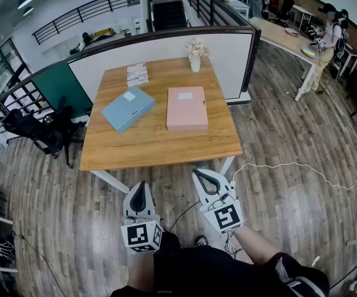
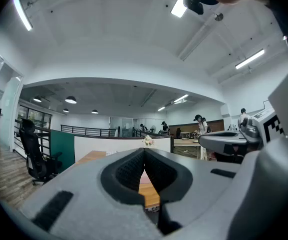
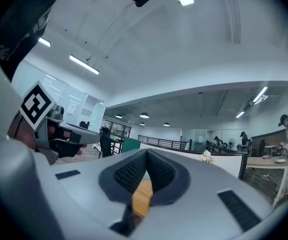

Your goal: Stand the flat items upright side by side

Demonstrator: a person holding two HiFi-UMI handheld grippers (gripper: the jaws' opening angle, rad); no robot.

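1. We hold both grippers off the near edge of the wooden table, above the plank floor. Neither touches the table or anything on it.
2. Our left gripper has its jaws pressed together with nothing between them. In the left gripper view the dark pads meet at the tip, and a sliver of tabletop shows through the gap below.
3. Our right gripper is also clamped shut and empty. Its tip sits closer to the table's near edge than the left one's.
4. The blue box file lies flat on the table's left half, label up and turned at an angle to the table's edges.
5. The pink box file lies flat on the table's right half, roughly square to the edges. It is just beside the blue one, and a strip of bare wood separates them.
6. A small stack of printed papers lies near the table's far edge, left of centre.
7. A vase of flowers stands upright at the table's far edge, right of centre.
8. A white partition runs along the table's far side and wraps round its far right corner.
9. A black office chair stands off the table's left side, and a white cable trails over the floor off its right side.
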